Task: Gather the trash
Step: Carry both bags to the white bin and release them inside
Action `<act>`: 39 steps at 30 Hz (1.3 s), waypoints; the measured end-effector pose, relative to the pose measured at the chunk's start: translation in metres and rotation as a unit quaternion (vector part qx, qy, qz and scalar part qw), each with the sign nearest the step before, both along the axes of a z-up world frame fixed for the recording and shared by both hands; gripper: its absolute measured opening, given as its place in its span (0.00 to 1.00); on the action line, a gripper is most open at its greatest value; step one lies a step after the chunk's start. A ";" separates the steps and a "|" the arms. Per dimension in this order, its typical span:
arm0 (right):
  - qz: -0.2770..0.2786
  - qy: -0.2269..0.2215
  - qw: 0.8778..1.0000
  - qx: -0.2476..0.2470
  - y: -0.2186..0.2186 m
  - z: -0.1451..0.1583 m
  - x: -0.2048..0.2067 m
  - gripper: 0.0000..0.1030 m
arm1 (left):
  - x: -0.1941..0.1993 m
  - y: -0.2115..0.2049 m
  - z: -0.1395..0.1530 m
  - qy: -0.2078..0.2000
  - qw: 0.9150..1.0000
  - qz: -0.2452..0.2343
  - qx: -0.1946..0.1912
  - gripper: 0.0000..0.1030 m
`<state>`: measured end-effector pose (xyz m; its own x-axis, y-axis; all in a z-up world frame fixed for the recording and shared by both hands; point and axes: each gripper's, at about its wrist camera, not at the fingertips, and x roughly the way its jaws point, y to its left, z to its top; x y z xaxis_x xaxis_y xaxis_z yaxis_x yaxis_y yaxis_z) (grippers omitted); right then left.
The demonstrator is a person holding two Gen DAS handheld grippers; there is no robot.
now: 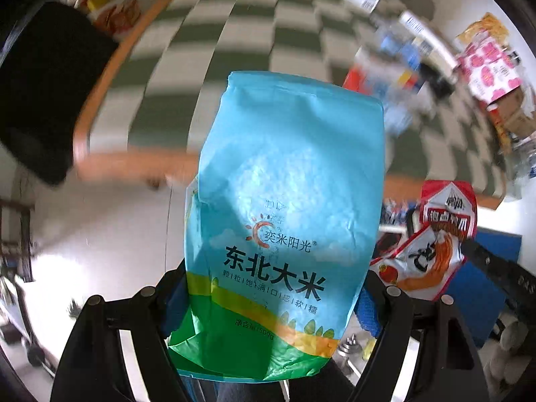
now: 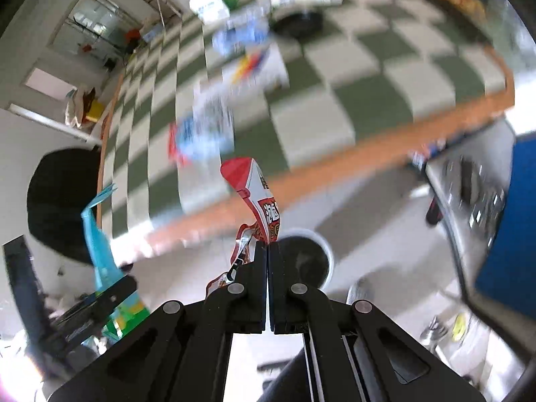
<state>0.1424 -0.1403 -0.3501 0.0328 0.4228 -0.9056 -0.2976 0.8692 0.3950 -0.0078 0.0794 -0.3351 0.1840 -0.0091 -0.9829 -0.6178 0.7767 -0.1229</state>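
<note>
My left gripper is shut on a blue and green rice bag, which stands upright between its fingers and fills the middle of the left wrist view. The bag also shows edge-on at the left of the right wrist view. My right gripper is shut on a red and white snack wrapper, held up off the floor. That wrapper also shows at the right of the left wrist view. More wrappers and bottles lie blurred on the checked table.
A green and white checked tablecloth with an orange edge lies ahead. A black bin bag sits at the left. A white round bin is behind my right fingers. A blue box stands at the right.
</note>
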 end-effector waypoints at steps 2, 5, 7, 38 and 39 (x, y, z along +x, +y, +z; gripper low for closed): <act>0.006 0.034 0.999 -0.003 -0.010 -0.035 -0.023 0.00 | -0.016 -0.007 -0.037 0.018 1.000 0.008 -0.020 0.76; 0.020 0.064 0.998 -0.021 -0.016 -0.094 -0.041 0.00 | -0.023 -0.016 -0.103 0.041 0.998 0.010 -0.051 0.76; 0.021 0.079 0.996 -0.035 -0.019 -0.141 -0.047 0.00 | -0.020 -0.019 -0.155 0.053 0.995 0.011 -0.086 0.76; 0.172 0.018 0.960 -0.222 0.051 -0.410 -0.065 1.00 | -0.032 0.014 -0.351 0.129 0.992 0.009 0.003 1.00; 0.171 0.017 0.960 -0.222 0.051 -0.408 -0.067 1.00 | -0.033 0.012 -0.345 0.127 0.992 0.008 0.002 1.00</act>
<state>0.0754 -0.0896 -0.7578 -0.0717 -0.0244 -0.9971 -0.5892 0.8077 0.0226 -0.0404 0.0915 -0.6798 -0.0696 -0.0036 -0.9976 -0.6401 0.7671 0.0419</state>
